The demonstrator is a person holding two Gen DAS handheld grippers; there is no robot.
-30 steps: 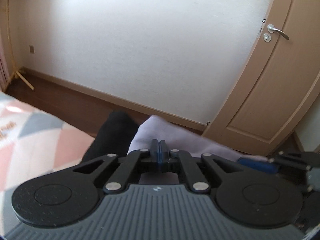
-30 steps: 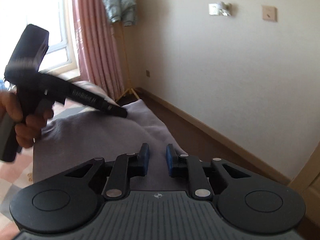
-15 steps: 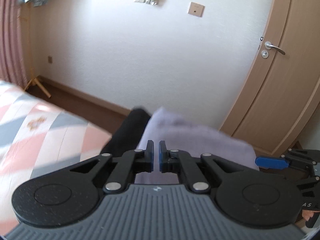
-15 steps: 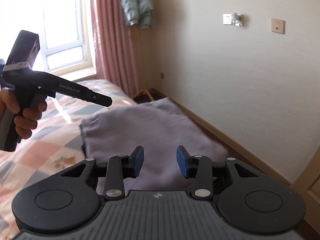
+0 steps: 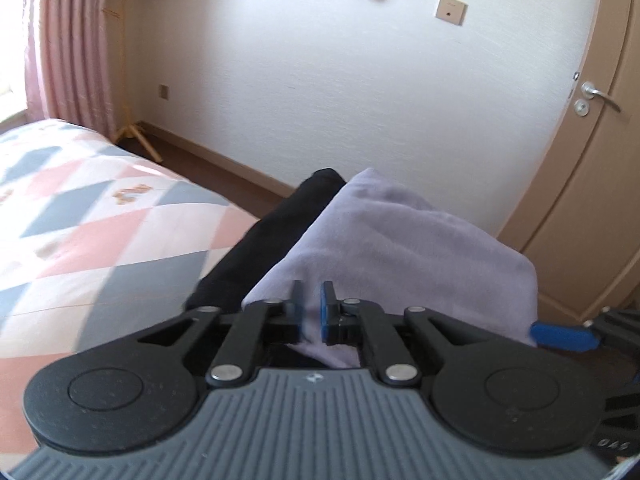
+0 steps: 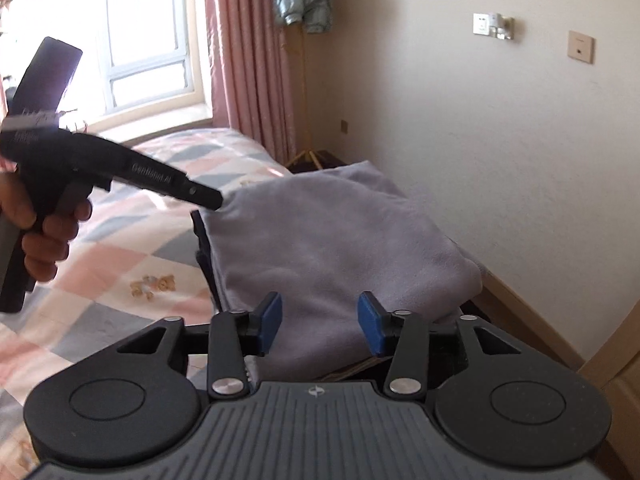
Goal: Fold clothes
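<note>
Right wrist view: right gripper (image 6: 319, 322) fingers spread wide, left gripper (image 5: 311, 312) fingers slightly parted over lilac garment (image 6: 332, 240).

- The left gripper (image 5: 310, 312) is seen with its blue pads slightly parted over a lavender garment (image 5: 400, 248).
- A black garment (image 5: 272, 244) is laid beside it on the checked bedspread (image 5: 100, 224).
- A blue fingertip of the right gripper (image 5: 564, 336) is seen at the right edge.

Checked bed (image 6: 120, 264) under folded clothes (image 6: 332, 240)
</note>
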